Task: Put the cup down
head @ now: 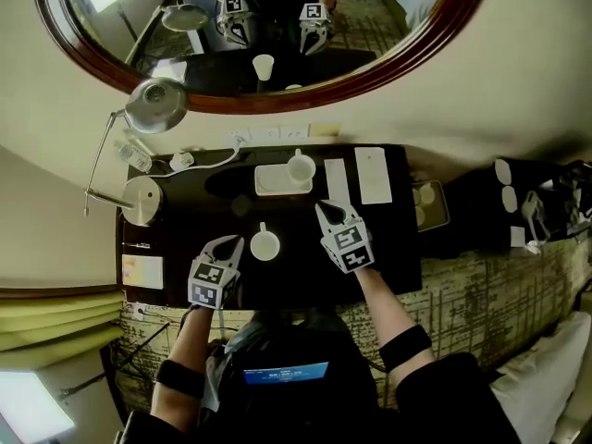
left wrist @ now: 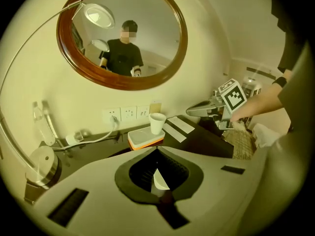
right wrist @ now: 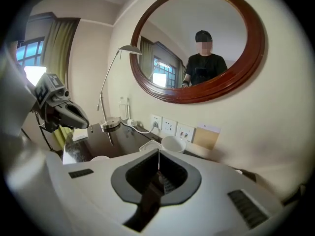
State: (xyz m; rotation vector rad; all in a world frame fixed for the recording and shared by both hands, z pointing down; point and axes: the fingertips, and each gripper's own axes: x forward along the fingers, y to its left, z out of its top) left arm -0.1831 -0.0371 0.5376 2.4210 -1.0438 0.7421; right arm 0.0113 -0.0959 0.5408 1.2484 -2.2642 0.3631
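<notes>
Both clenched empty, left hand-held gripper [head: 235,242], right hand-held gripper [head: 323,209], whole cup [head: 265,245] between, head view only.

Two cups [head: 265,245] [head: 301,167], one tray [head: 274,183]

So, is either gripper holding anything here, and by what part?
Nothing: left gripper and right gripper are shut, empty; the cup stands free on the desk.

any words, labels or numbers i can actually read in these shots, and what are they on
No text is readable in any view.
Blue screen on the person's chest: a line of print, too small to read.
White cards on the desk: no legible print.
Marker cubes: black-and-white square patterns, no letters.
</notes>
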